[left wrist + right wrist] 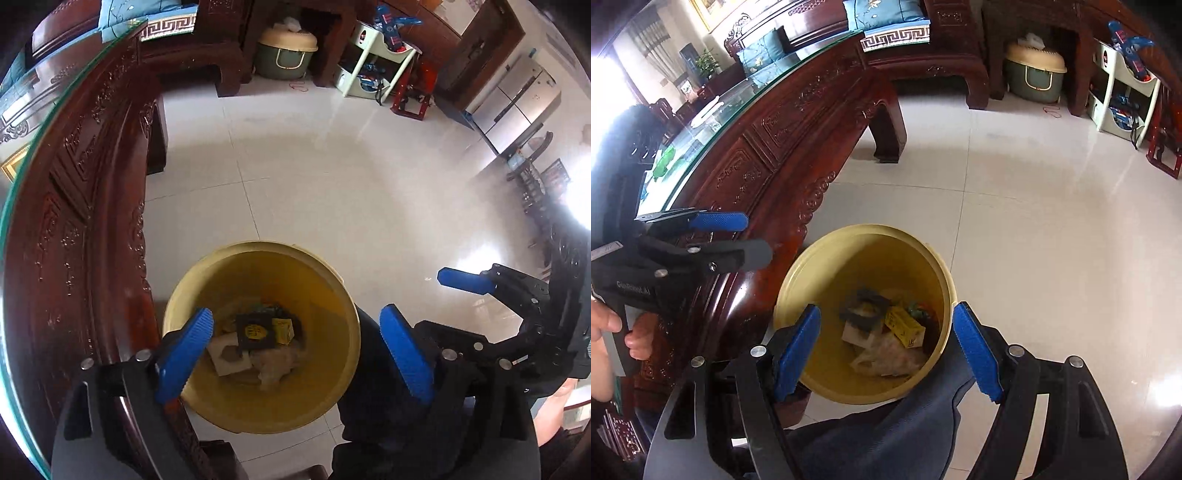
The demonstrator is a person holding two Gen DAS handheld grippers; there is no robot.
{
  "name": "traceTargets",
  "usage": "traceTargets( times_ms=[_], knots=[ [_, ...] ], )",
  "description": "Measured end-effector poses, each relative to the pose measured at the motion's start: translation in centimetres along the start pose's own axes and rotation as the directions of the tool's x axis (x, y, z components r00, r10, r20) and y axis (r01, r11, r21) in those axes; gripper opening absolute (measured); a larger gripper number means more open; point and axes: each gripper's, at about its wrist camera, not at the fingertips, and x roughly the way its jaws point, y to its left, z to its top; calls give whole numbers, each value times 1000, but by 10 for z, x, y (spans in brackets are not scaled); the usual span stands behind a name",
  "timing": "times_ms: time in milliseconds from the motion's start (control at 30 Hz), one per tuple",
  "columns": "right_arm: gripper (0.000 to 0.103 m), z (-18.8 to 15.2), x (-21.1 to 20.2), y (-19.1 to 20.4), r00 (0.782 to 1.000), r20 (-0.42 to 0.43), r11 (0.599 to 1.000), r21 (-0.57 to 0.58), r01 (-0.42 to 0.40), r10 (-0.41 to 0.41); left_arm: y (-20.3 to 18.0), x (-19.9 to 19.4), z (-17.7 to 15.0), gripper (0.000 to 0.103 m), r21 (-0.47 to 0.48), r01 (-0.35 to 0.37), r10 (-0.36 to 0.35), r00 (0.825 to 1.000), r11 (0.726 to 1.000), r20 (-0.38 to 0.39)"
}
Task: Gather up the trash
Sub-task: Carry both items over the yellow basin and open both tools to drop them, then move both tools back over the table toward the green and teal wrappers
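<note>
Resting at the bottom of the yellow waste bin (pixel 258 406), the collected trash consists of a black packet with yellow print (pixel 255 332), a yellow carton (pixel 905 326), a pale cardboard piece with a cut-out (pixel 227 356) and a crumpled translucent plastic bag (pixel 890 360). All of it appears light; the cardboard and carton look thin and easily crushed, the bag soft and probably slippery, so an edge or a gathered fold is judged the best place for a hold. The bin stands on the pale tiled floor (pixel 314 184), just beside the carved dark-red wooden table (pixel 92 221) with its glass top (pixel 701 122). It looks rigid, light plastic, and its rim is the likely hold for carrying. The left gripper (pixel 295 354) hangs above the bin with its blue pads spread wide and nothing between them. The right gripper (pixel 886 350) is likewise spread apart and empty, aimed down into the bin. Each gripper also shows in the other's view. A dark fabric, possibly a trouser leg (pixel 886 435), lies against the near rim. A green lidded basket (pixel 286 51) and a white shelf unit (pixel 373 62) stand well apart.
</note>
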Motion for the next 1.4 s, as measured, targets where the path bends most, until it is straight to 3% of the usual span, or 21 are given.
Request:
traceTargets(
  times_ms=[267, 367, 500, 700, 867, 1100, 1267, 1400],
  knots=[
    [74, 12, -18, 33, 999, 31, 997, -74, -16, 18, -4, -43, -11, 92, 20, -44, 42, 996, 999, 84],
    [79, 19, -35, 55, 997, 77, 993, -116, 4, 5, 2, -70, -17, 92, 12, -74, 72, 987, 997, 142],
    [89, 26, -56, 101, 988, 153, 977, -209, 33, -1, 21, -114, -35, 99, -29, -120, 124, 964, 992, 237],
    [94, 41, -63, 181, 974, 225, 941, -336, 42, 37, 68, -183, -77, 99, -118, -254, 279, 899, 960, 338],
    [94, 57, -48, 250, 972, 218, 914, -406, 8, 88, 133, -235, -128, 99, -280, -324, 411, 841, 904, 352],
    [94, 77, -18, 334, 967, 193, 874, -482, -56, 168, 230, -283, -190, 99, -512, -354, 542, 793, 783, 280],
    [94, 94, 9, 371, 965, 181, 874, -479, -81, 189, 272, -295, -206, 99, -587, -360, 587, 769, 725, 253],
    [94, 111, 38, 396, 974, 164, 887, -458, -63, 154, 303, -293, -201, 99, -615, -416, 651, 727, 670, 217]
  ],
)
